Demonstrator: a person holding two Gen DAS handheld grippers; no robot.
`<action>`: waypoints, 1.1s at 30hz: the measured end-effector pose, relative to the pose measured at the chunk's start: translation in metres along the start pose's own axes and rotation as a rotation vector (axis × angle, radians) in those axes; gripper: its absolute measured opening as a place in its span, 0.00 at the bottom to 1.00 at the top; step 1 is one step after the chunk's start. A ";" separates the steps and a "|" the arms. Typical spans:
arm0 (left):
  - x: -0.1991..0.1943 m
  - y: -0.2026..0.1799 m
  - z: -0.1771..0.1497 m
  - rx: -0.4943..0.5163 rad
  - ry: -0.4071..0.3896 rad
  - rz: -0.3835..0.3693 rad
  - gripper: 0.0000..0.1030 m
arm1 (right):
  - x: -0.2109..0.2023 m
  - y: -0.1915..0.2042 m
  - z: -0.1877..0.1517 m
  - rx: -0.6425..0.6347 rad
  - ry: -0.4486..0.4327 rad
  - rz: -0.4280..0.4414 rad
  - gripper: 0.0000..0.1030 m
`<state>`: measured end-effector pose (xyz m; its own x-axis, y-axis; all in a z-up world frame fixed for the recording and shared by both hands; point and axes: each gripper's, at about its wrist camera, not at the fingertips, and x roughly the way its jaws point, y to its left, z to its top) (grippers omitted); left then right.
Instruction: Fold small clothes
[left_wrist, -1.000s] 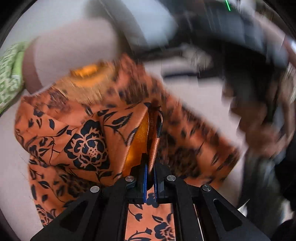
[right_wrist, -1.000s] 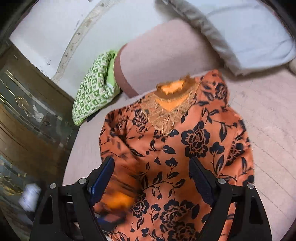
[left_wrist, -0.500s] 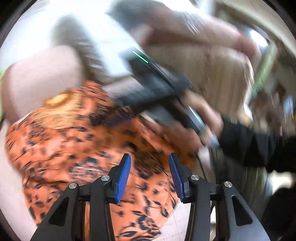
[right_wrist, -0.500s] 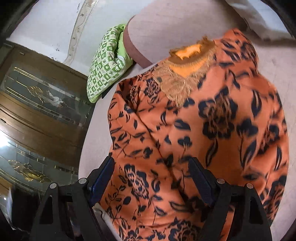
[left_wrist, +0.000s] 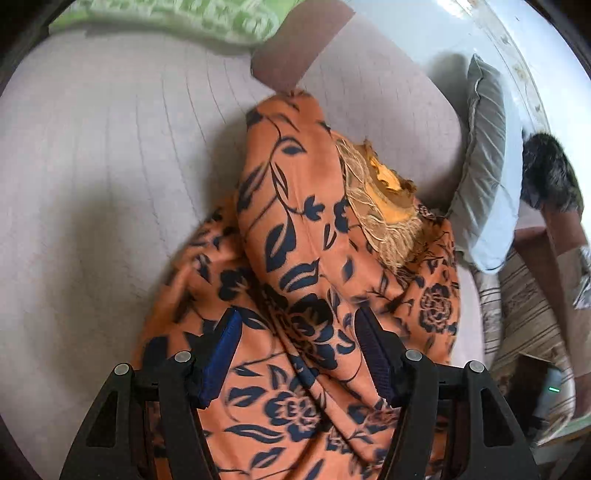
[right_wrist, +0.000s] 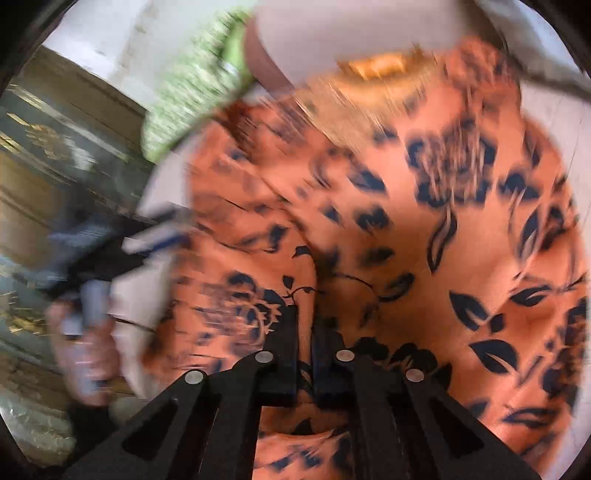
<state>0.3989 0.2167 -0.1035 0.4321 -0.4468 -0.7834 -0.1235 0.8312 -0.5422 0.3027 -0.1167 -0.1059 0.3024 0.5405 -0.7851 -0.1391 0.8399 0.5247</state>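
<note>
An orange garment (left_wrist: 295, 240) with dark blue flowers and a gold lace neckline (left_wrist: 384, 206) lies bunched on the pale mattress (left_wrist: 110, 166). My left gripper (left_wrist: 298, 317) hovers over its lower half. The jaws are opening, the blue pads are apart, and cloth lies beneath them unpinched. In the blurred right wrist view, my right gripper (right_wrist: 306, 321) is shut on a raised fold of the garment (right_wrist: 424, 240) near its left side. The left gripper (right_wrist: 147, 240) shows there as a blur at the left, held by a hand (right_wrist: 85, 347).
A green patterned pillow (left_wrist: 184, 18) and a brown-edged cushion (left_wrist: 299, 48) lie beyond the neckline. To the right are a grey pillow (left_wrist: 484, 166) and striped cloth (left_wrist: 524, 314). A wooden cabinet with glass (right_wrist: 55, 166) stands along the bed's left side.
The left gripper let go of the fold it pinched, opened and swung across with a roll. The right gripper sank onto the garment and closed on a fold.
</note>
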 end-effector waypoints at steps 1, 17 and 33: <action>0.002 -0.001 -0.001 -0.007 0.007 -0.002 0.61 | -0.017 0.006 0.001 -0.009 -0.020 0.028 0.04; 0.022 -0.003 0.010 -0.097 -0.007 0.026 0.61 | -0.037 -0.014 -0.014 -0.118 -0.004 -0.186 0.56; 0.094 0.055 0.052 -0.416 -0.050 -0.147 0.56 | 0.133 -0.020 0.186 0.109 0.129 0.025 0.50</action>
<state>0.4793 0.2381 -0.1910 0.5136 -0.5253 -0.6785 -0.4018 0.5514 -0.7311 0.5211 -0.0703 -0.1598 0.1755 0.5689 -0.8035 -0.0401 0.8196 0.5715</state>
